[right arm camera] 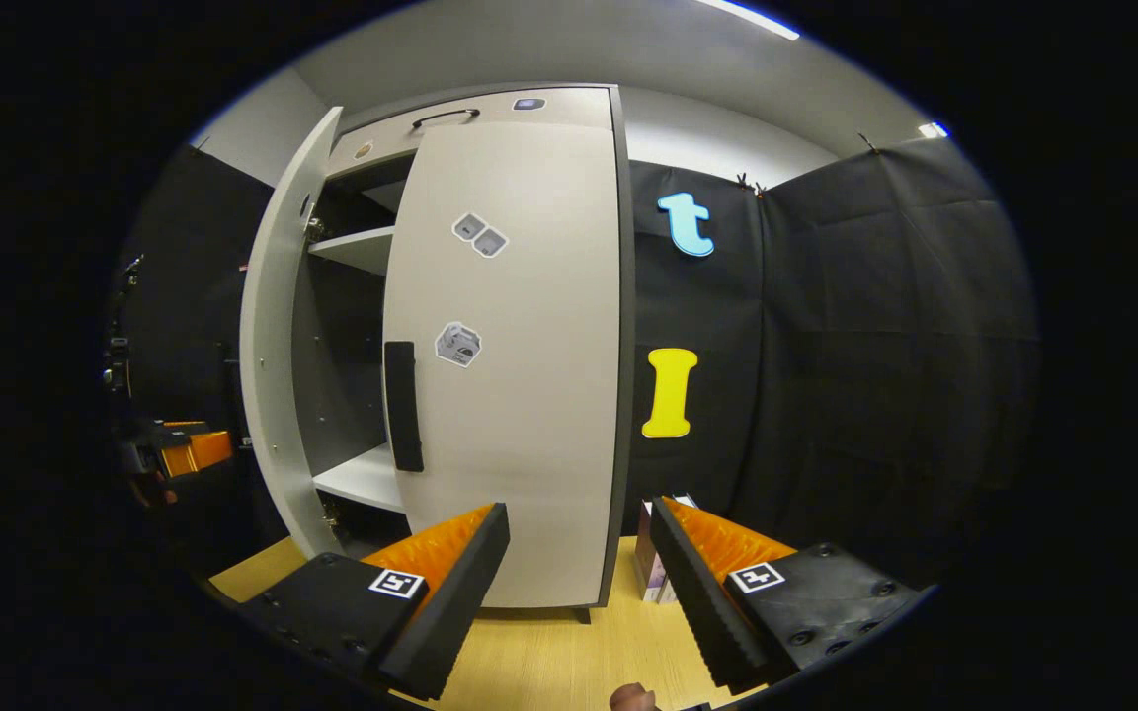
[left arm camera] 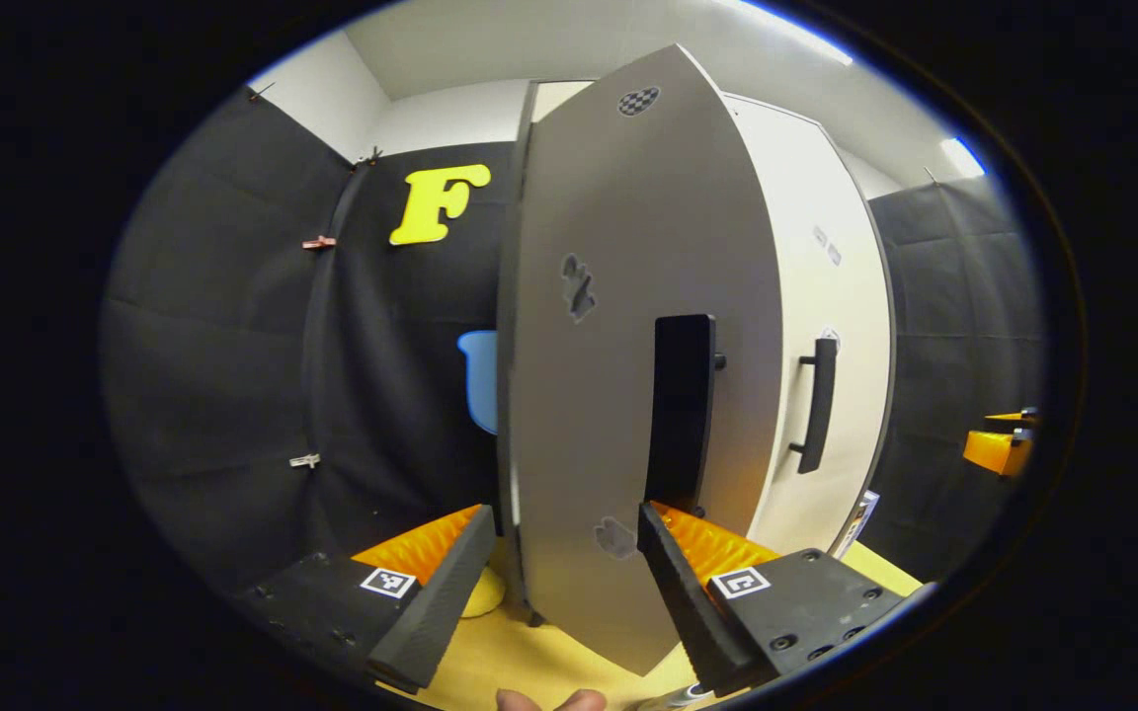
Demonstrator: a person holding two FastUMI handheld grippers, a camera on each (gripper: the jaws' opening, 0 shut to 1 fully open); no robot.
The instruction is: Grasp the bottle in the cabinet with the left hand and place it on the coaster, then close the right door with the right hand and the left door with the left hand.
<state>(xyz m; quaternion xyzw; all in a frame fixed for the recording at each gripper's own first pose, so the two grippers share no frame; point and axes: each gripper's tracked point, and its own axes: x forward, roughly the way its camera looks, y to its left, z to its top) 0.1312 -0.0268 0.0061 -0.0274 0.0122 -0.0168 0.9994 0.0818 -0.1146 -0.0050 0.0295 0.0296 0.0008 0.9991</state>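
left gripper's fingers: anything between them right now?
In the left gripper view, the open left gripper straddles the grey left cabinet door; its edge sits between the fingers, black handle just beyond.

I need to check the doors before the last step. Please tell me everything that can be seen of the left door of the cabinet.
The left door is a tall, flat, pale grey panel, wood-like board by its look, hinged at the cabinet's left side. It stands ajar, swung outward, so shelves show behind it in the right gripper view. In the left gripper view its outer face carries a long black vertical handle and small stickers. The left tongs are open, straddling its lower edge.
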